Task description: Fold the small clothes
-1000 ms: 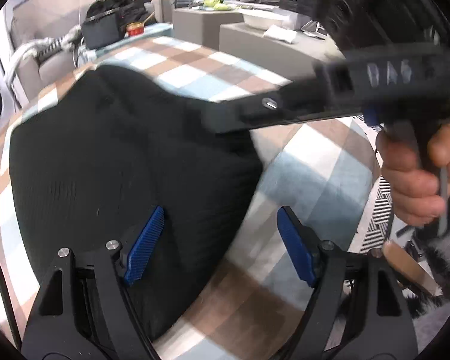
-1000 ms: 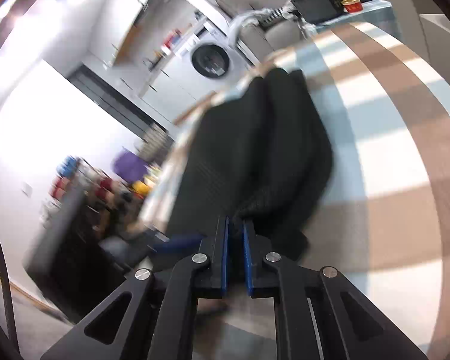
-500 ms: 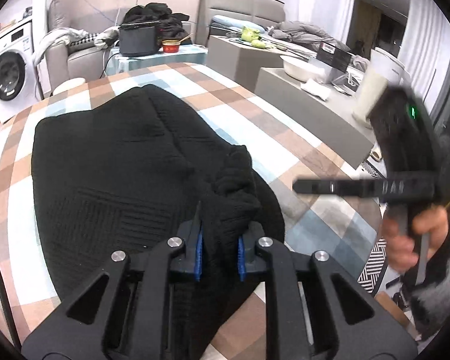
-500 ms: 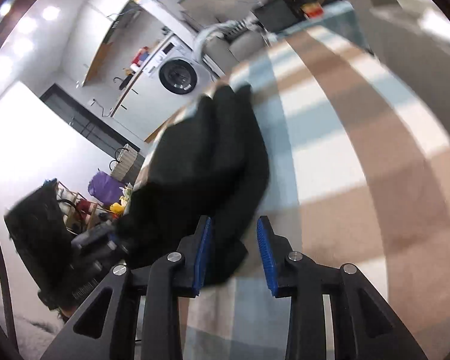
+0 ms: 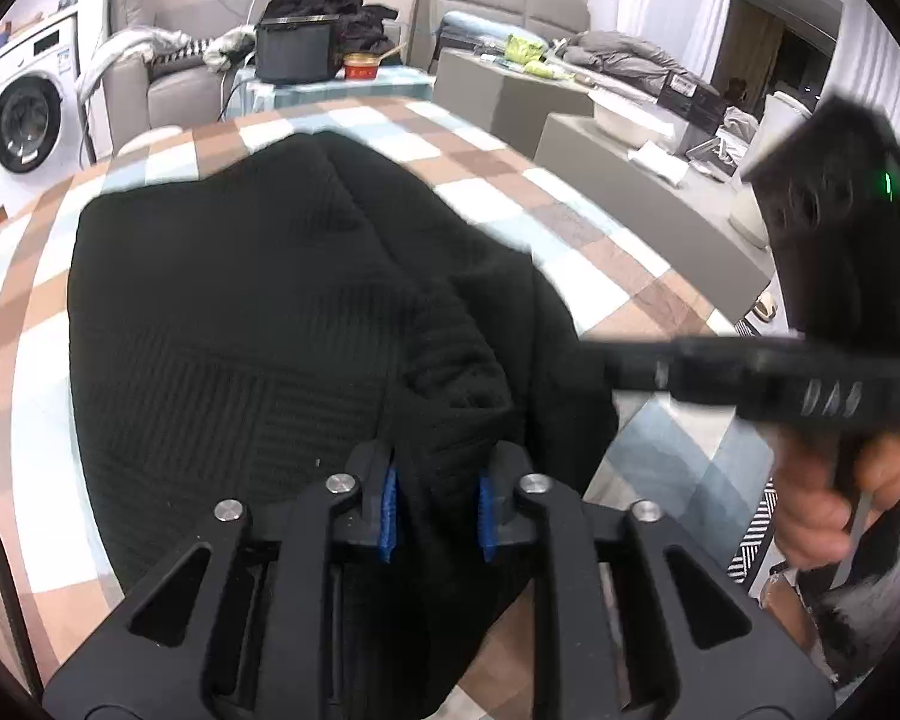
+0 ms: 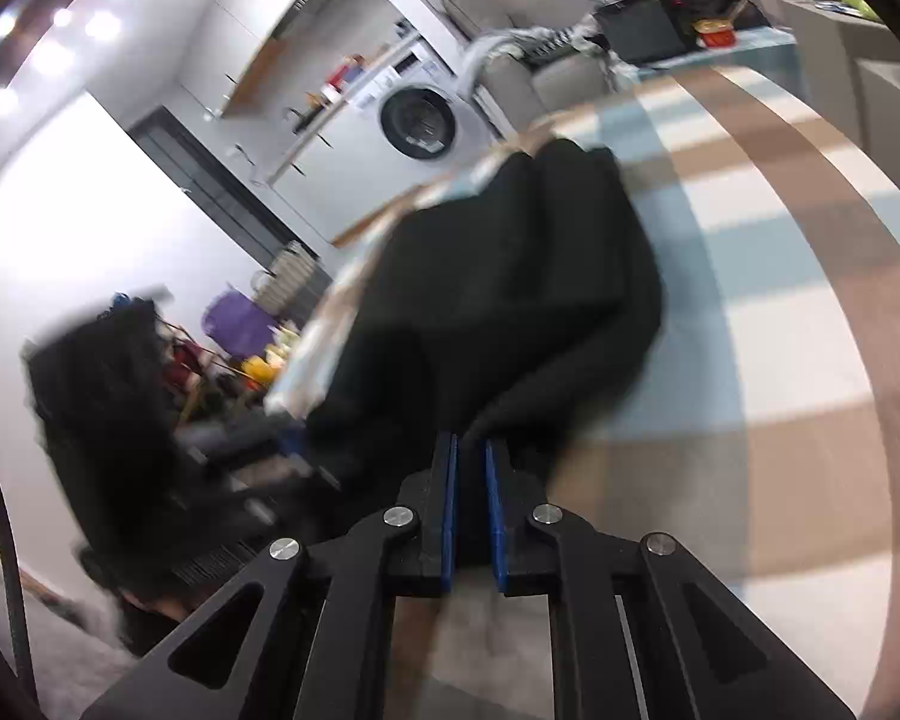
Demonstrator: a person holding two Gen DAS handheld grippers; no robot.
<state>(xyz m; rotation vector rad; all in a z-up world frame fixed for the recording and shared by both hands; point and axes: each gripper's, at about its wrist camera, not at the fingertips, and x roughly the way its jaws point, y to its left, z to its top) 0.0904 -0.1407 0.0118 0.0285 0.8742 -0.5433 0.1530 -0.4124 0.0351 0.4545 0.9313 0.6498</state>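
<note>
A black knitted garment [image 5: 240, 324] lies on the checked tablecloth [image 5: 600, 264]. My left gripper [image 5: 435, 501] is shut on a bunched fold at the garment's near edge. In the left wrist view the right gripper [image 5: 606, 366] reaches in from the right, its tips at the garment's right edge. In the right wrist view my right gripper [image 6: 471, 468] is shut on the black garment [image 6: 510, 294] at its near corner, and the cloth is lifted in folds. The left gripper's body [image 6: 108, 414] shows blurred at the left.
A washing machine [image 5: 21, 114] stands at the far left. A sofa with a dark pile of clothes [image 5: 330, 6] is behind the table. Grey low tables [image 5: 630, 168] stand to the right. The table's near right edge drops to a striped rug [image 5: 756, 528].
My left gripper closed on the garment's near fold and lifted it. My right gripper let go, then closed again on the garment's right corner. The garment is more bunched at the near edge.
</note>
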